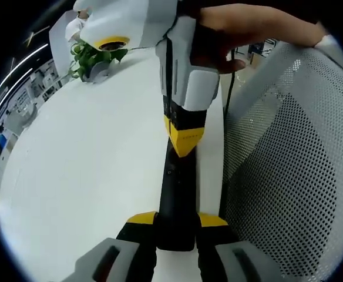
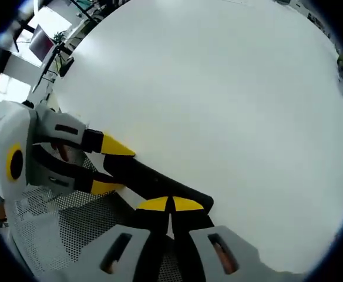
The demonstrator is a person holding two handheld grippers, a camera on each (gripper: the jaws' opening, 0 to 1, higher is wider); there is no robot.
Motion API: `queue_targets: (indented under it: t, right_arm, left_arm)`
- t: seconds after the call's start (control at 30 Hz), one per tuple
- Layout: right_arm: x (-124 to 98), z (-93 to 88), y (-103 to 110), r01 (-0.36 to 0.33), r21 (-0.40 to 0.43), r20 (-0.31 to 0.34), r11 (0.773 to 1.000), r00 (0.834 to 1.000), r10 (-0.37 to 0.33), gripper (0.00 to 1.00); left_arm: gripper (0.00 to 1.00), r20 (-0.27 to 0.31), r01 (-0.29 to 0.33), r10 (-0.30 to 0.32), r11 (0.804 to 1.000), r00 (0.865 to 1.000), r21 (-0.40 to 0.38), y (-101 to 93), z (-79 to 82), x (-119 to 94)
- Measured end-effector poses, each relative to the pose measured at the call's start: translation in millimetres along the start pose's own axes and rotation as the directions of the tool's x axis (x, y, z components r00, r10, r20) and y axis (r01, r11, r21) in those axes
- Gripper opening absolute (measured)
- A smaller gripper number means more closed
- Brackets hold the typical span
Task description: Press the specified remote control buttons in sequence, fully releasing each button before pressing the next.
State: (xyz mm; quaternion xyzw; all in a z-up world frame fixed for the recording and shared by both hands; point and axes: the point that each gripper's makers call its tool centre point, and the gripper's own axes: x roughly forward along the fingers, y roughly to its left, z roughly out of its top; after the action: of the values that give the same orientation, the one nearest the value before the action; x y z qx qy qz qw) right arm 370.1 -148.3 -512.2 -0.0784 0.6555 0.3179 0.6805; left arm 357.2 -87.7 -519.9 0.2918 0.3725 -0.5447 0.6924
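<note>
**benchguy:** Remote control (image 1: 174, 194) is hanging out just off the edge of the white table (image 1: 89, 176), right over the mesh chair back (image 1: 289, 176). Left gripper (image 1: 176, 226) is clamping its near end, jaws pulled narrow around the black body. Right gripper (image 1: 185, 136) is coming at it from the far end, and its yellow tips are sitting together on the remote's top face. From the right gripper view those tips (image 2: 170, 204) are looking closed tip to tip and are resting on the remote (image 2: 154, 182), with the left gripper (image 2: 110, 167) gripping the other end, still beside the table (image 2: 218, 106).

**tinker_lo:** So which step is that, pressing or lining up?

**benchguy:** I'm reading it as a press in progress, or the tips just touching down. I can't make out any buttons, so I'm not guessing which one in the sequence.

**tinker_lo:** And next?

**benchguy:** I'm thinking it's calling for a clean lift, tips fully off before sliding along to the next button, while the left one is holding the remote steady. Also there's a small green plant (image 1: 92, 59) at the table's far end.
</note>
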Motion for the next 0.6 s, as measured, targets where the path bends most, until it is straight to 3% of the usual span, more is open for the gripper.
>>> queue_targets:
  t: [0.6]
  right_arm:
    - [1.5, 1.7, -0.5, -0.016, 0.033, -0.001, 0.999, 1.000, 0.017, 0.00]
  left_arm:
    - [0.24, 0.006, 0.003, -0.003, 1.000, 1.000, 0.001, 0.2, 0.3, 0.4]
